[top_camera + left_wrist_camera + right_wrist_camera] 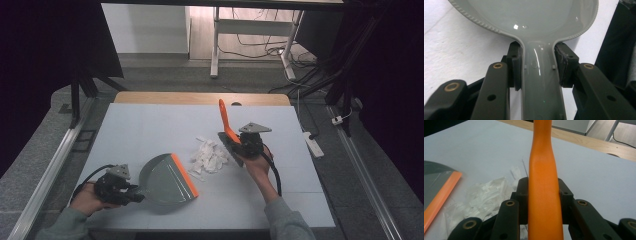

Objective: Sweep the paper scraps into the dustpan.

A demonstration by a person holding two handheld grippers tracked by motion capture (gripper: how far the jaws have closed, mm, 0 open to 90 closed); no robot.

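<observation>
Paper scraps (pixel 209 157) sit loose on the desk (pixel 150 125), between brush and pan. Right gripper (pixel 248 144) jaws clenched on the orange brush handle (pixel 544 195); left gripper (pixel 131 192) jaws clamped on the grey dustpan (pixel 534 20) neck. Risks, as I judge them: a fast stroke scatters light scraps past the orange lip (pixel 185 175); a lifted lip lets them slide under; the glossy neck could twist between the jaws.

Grey-green sleeves (pixel 287 220) (black cables (pixel 274 175))
</observation>
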